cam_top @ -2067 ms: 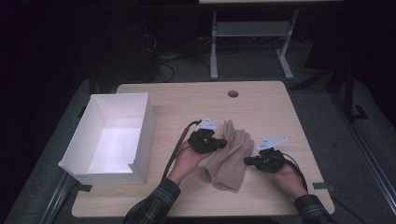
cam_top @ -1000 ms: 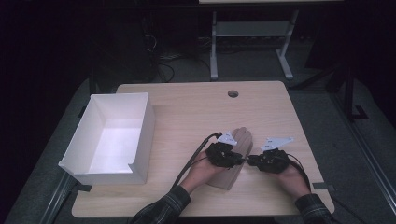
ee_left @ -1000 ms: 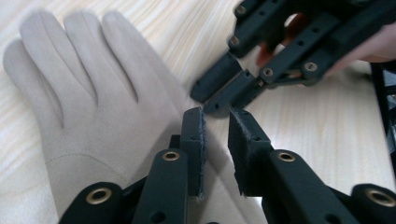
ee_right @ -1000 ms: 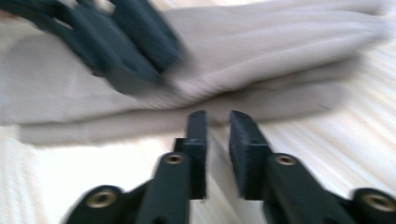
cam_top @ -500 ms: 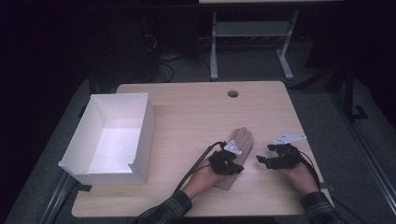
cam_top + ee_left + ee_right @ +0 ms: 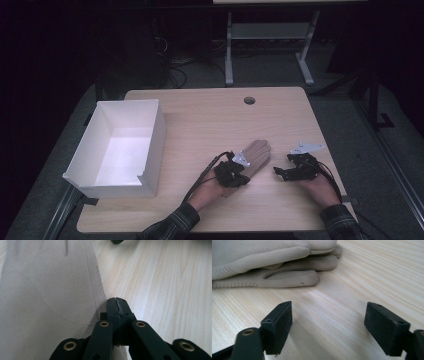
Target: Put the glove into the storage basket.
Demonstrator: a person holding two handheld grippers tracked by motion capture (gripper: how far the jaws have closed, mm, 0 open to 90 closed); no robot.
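Note:
A beige glove [image 6: 257, 154] lies flat on the wooden table [image 6: 210, 120], fingers pointing away from the person. My left gripper [image 6: 243, 180] rests at the glove's cuff end. In the left gripper view its jaws [image 6: 117, 302] are shut tight beside the glove's [image 6: 45, 290] stitched edge, and I see no fabric between the pads. My right gripper [image 6: 276, 172] sits on the table just right of the glove. Its jaws [image 6: 328, 315] have just been opening and stand wide apart over bare wood, with the glove's fingers [image 6: 287, 277] a short way ahead.
A white open box [image 6: 152, 135] stands at the table's left side. A round cable hole [image 6: 249, 100] is near the far edge. Black cables trail from both grippers toward the person's sleeves. A metal stand's legs [image 6: 265, 55] are on the floor beyond the table.
The left gripper swept right across the glove, which now lies narrower, and its jaws closed. The right gripper drew back to the right off the glove and opened.

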